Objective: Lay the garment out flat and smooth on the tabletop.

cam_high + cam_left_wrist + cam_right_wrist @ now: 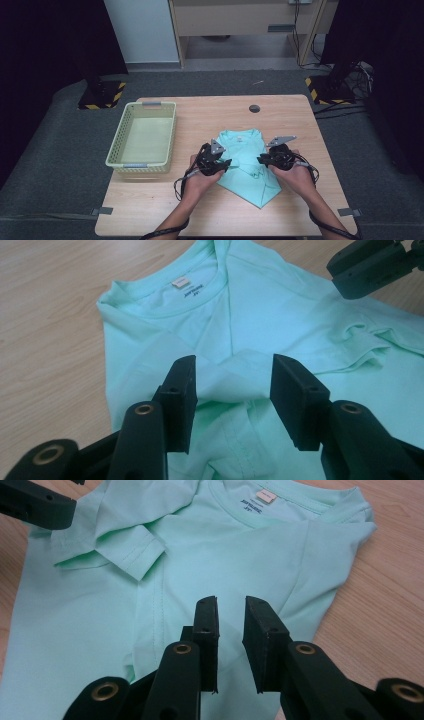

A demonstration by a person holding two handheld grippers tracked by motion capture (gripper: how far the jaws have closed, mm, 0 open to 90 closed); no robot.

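in the high view, a mint-green t-shirt (pixel 246 162) lay partly folded on the wooden table (pixel 210 115), right of the middle and nearer the person's edge. its long axis ran from the collar, which pointed away from the person, down to a narrowed folded corner that pointed toward the near edge and a little right. the left tool (pixel 223 164) sat at the shirt's left border and the right tool (pixel 262 160) at its right border, each in a hand. a pale yellow-green basket (pixel 123 131) stood well apart to the left, near the table's left edge. bare wood lay open beyond the collar, up to a dark round cap (pixel 255 108) near the far edge, and along the near edge.

in the left gripper view, the left tool (pixel 233 390) hung over the shirt (pixel 280 315) with its jaws spread and cloth showing in the gap; the pads pressed nothing. the collar label (pixel 179 284) lay ahead, bare table (pixel 50 300) beside it, and the right tool (pixel 372 267) stood at the upper corner.

in the right gripper view, the right tool (pixel 231 630) had its jaws close together with a narrow gap, over the shirt's (pixel 90 620) body near a seam, gripping nothing i could see. a folded sleeve (pixel 125 550) lay ahead and the left tool (pixel 37 505) at the upper corner.
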